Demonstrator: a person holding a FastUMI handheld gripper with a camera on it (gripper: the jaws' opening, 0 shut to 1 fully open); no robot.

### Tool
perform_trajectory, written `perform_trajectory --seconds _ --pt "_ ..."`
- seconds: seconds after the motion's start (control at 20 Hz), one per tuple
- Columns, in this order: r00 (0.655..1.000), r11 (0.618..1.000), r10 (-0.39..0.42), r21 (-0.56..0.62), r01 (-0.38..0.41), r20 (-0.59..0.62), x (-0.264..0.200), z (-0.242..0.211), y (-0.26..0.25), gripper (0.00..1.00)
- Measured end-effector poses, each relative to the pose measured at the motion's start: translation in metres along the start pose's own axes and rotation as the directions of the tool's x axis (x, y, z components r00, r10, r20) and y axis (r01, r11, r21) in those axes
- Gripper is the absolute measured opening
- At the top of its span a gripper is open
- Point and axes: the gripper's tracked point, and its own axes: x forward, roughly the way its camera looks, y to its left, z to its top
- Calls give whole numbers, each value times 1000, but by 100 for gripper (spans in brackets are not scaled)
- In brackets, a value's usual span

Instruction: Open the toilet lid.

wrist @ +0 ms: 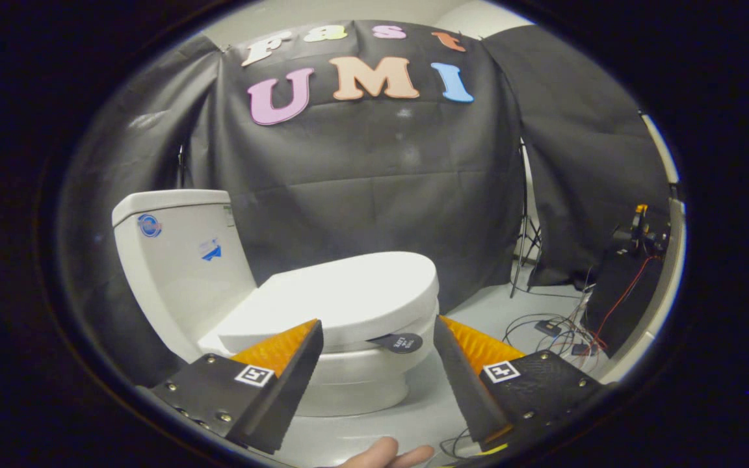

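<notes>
1. Nearest to us we see part of a hand (387,455), fingertips just showing below and between the two fingers of the tongs.
2. We find the tongs (374,331) spread wide, holding nothing; the left finger (287,383) and the right finger (462,380) stand well apart, each with a small square marker on its mount.
3. Between the fingertips and just ahead of them we see a small dark tab (399,342) that sticks out from under the front edge of the toilet lid (342,296). Neither finger touches it.
4. The toilet lid is white and lies down flat, closed over the seat; its front edge sits just beyond the tip of the left finger and reaches across most of the gap between the fingers.
5. Under the lid we see the white toilet bowl (355,377), standing on a pale grey floor (413,416).
6. Behind the lid, to the left, rises the white tank (179,260), with two small stickers on the side facing us.
7. To the right of the toilet, beyond the right finger, we see loose cables (556,328) on the floor, and a black stand (621,286) with some equipment on top.
8. Farthest off hangs the black cloth wall (374,175) of the booth, with a thin tripod leg (523,240) in front of it.
</notes>
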Motion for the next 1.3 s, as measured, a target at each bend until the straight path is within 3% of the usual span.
perform_trajectory --seconds 0.1,0.45,0.6,0.9,0.95,1.05,1.15,1.2,1.25,1.3 --pt "998 983 68 169 -67 -3 16 -10 2 100" --pt "999 873 38 485 -50 35 51 -37 -29 98" --pt "997 758 71 648 -72 29 68 -46 -32 96" --pt "995 574 96 818 -26 -35 93 -74 -42 83" --pt "993 528 115 847 -60 -1 95 -67 -38 71" --pt "986 423 152 897 -132 73 99 -50 -32 70" --pt "992 368 130 928 -58 11 83 -69 -42 70" --pt "995 367 96 930 -34 -2 117 -76 -41 43" --pt "997 353 77 935 -32 5 112 -76 -49 16" --pt "998 339 58 940 -28 9 109 -73 -57 16"
